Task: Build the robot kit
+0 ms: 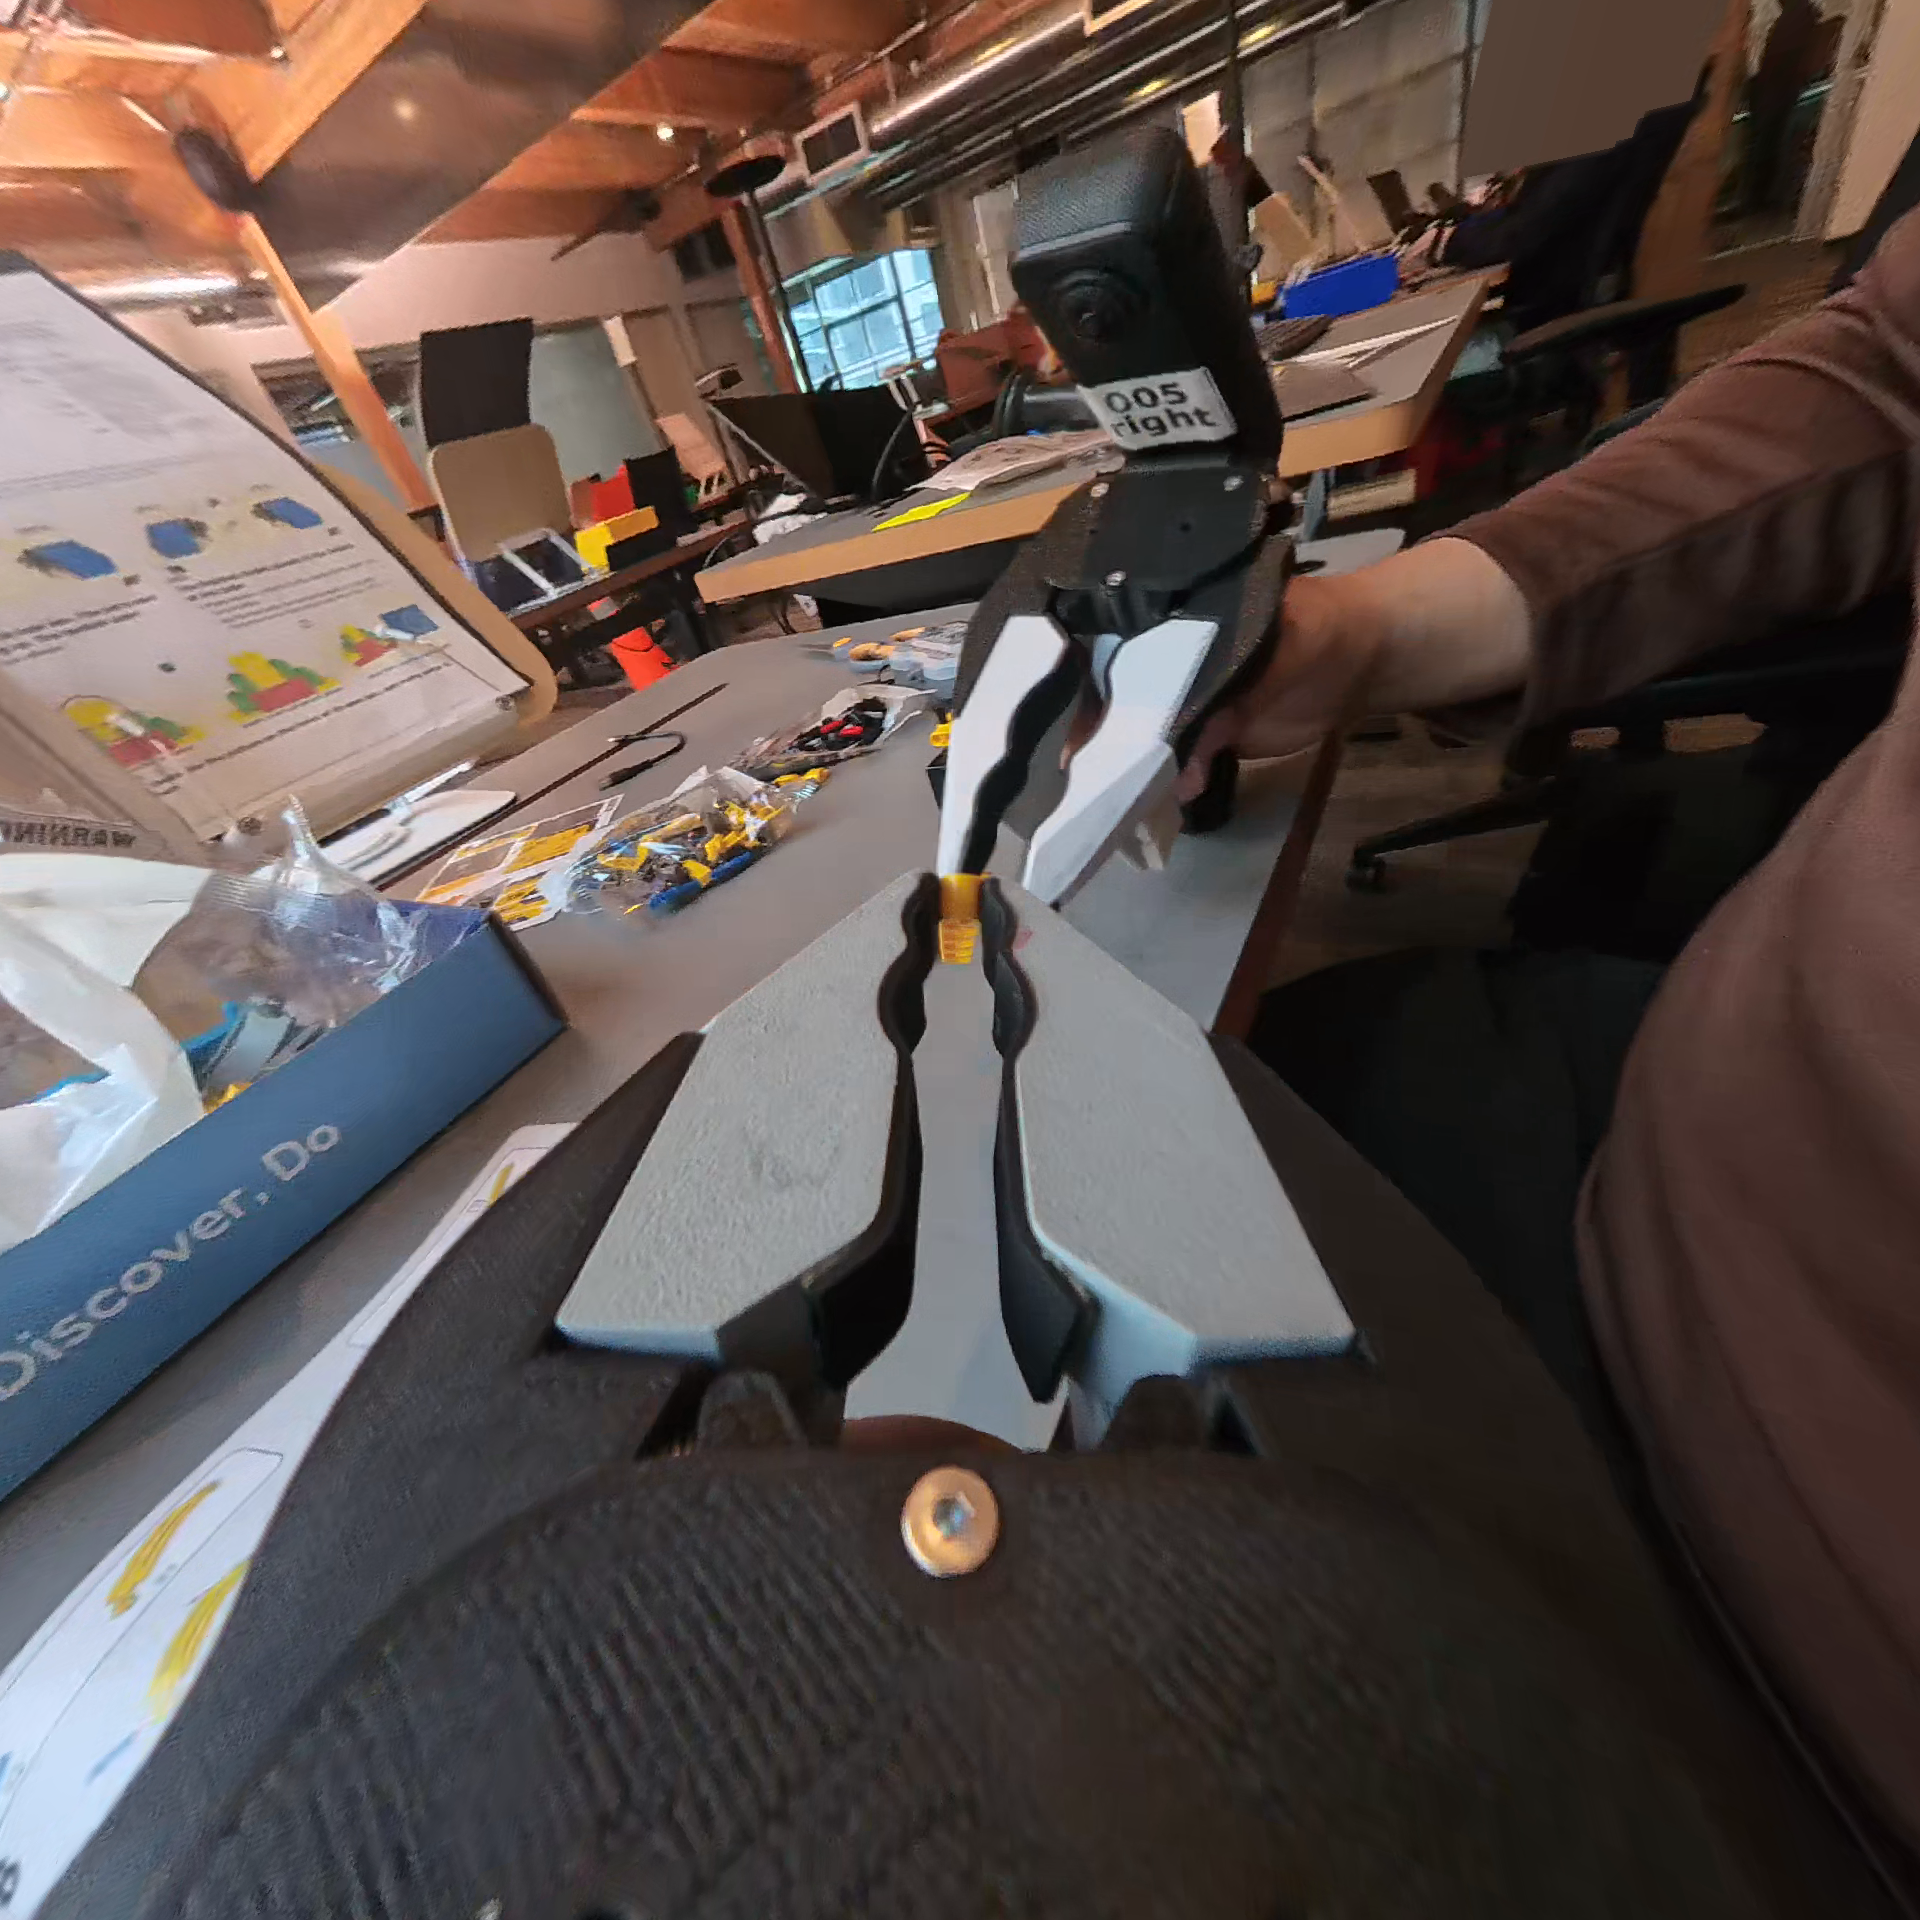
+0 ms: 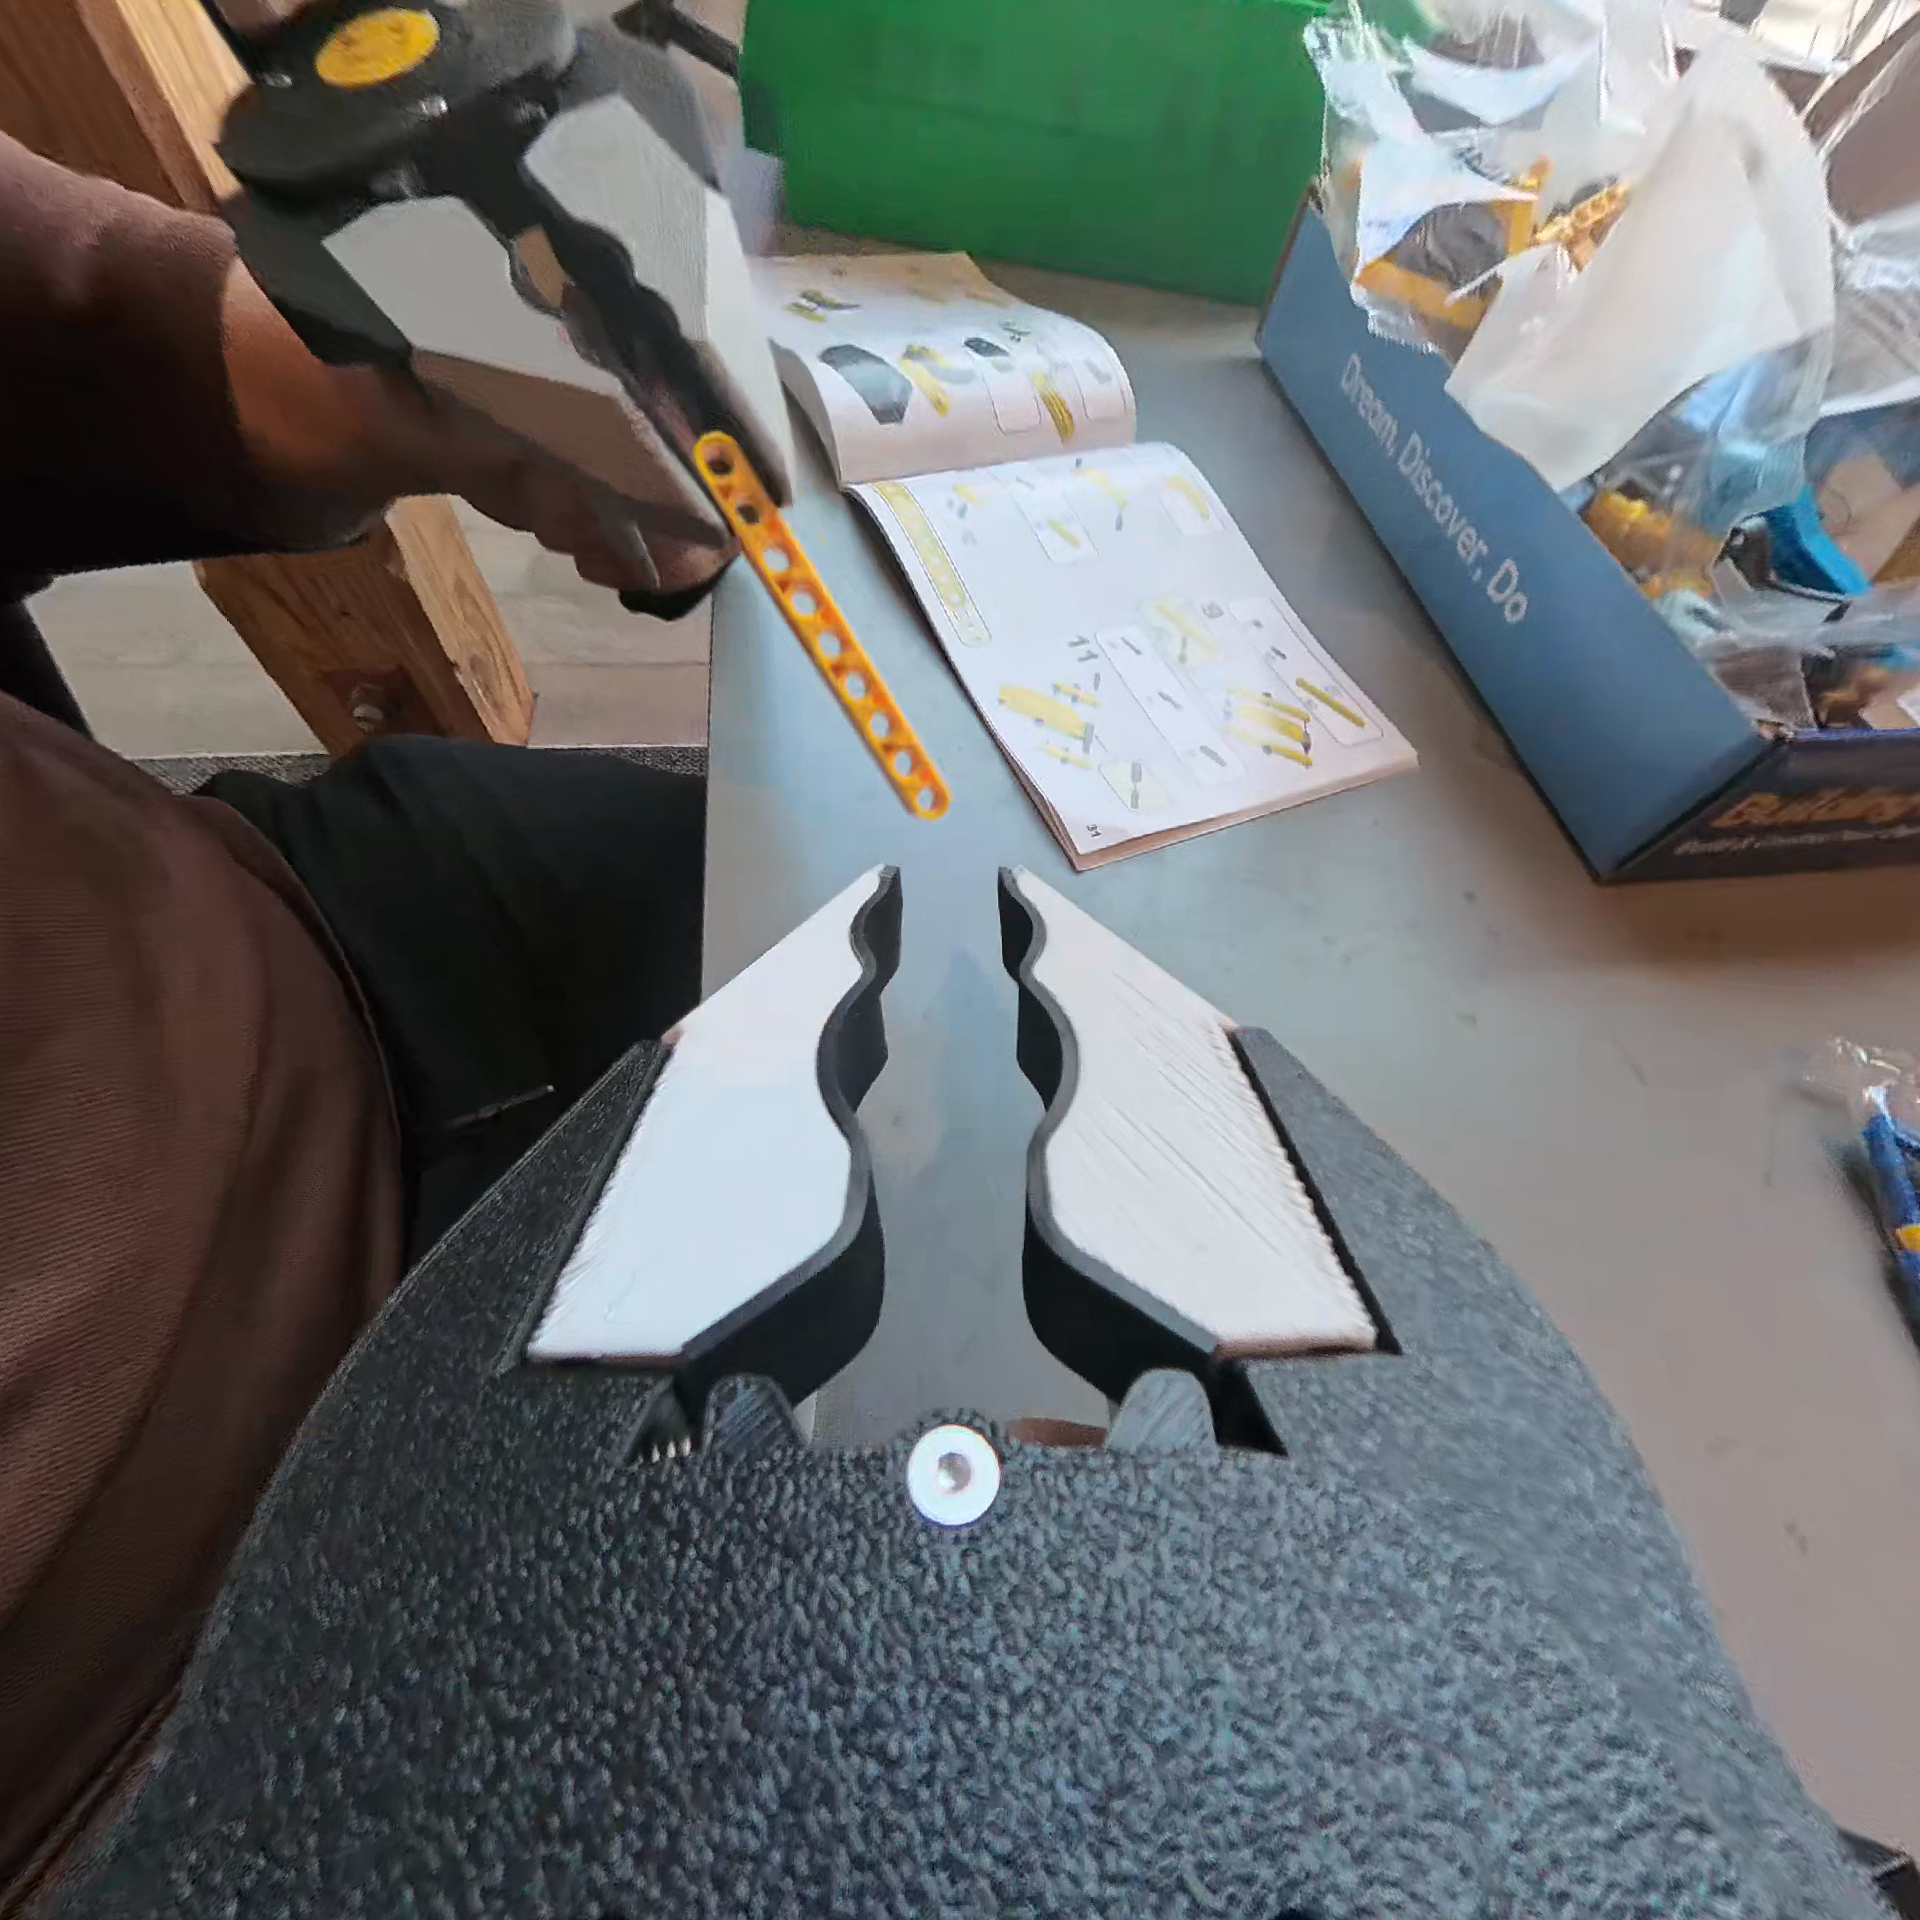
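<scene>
Yellow beam (image 2: 821, 623) clamped at one end in left gripper (image 1: 958, 902) fingers, held above worktop (image 2: 1455, 1039). Right gripper (image 2: 948, 894) fingers apart, empty, near beam's free end. Instruction booklet (image 2: 1122, 644) open beside.

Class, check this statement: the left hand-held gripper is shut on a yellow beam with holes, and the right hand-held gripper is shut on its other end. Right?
Not quite. The right hand-held gripper is open and holds nothing, as the right wrist view shows. The left hand-held gripper is indeed shut on the yellow beam.
</scene>
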Motion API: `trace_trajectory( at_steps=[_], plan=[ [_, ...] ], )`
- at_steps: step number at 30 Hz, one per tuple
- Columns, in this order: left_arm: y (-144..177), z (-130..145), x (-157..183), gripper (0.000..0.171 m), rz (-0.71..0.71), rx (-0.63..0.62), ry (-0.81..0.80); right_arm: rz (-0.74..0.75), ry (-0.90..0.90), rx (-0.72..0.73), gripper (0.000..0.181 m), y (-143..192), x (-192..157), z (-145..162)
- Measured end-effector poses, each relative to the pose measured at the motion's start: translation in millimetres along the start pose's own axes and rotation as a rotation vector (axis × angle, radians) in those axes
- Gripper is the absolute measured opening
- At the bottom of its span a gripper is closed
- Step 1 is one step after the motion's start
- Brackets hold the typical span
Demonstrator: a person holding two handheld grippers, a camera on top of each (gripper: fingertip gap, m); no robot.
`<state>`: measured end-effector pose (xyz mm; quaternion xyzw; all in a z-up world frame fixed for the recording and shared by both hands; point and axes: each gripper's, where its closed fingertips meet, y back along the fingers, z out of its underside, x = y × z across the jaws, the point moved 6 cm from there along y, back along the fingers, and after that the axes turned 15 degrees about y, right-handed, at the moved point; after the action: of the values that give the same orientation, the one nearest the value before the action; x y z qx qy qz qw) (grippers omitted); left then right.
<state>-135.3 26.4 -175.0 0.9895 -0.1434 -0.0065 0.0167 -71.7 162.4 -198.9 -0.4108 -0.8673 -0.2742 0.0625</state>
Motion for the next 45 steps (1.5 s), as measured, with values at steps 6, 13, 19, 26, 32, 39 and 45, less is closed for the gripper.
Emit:
trace_trajectory(
  at_steps=[6,13,19,26,32,39,45],
  plan=[
    [10,-5,5,0.005,0.111,0.08,0.032,-0.023,0.04,0.047,0.026,-2,-3,-6],
    [6,-4,10,0.005,0.161,0.082,0.046,-0.047,0.134,0.117,0.027,2,-15,-14],
    [-1,1,15,0.005,0.164,0.044,0.032,-0.076,0.189,0.155,0.017,2,-26,-19],
    [-6,5,12,0.005,0.136,0.019,0.068,-0.044,0.172,0.129,0.008,0,-22,-18],
    [-7,6,7,0.005,0.094,0.011,0.102,-0.013,0.148,0.117,0.009,-1,-18,-17],
    [-7,5,4,0.005,0.053,-0.008,0.108,0.021,0.137,0.112,0.009,-2,-14,-18],
    [-1,-17,-7,0.005,-0.022,-0.007,0.045,0.089,0.083,0.147,0.01,2,-4,-19]
  ],
)
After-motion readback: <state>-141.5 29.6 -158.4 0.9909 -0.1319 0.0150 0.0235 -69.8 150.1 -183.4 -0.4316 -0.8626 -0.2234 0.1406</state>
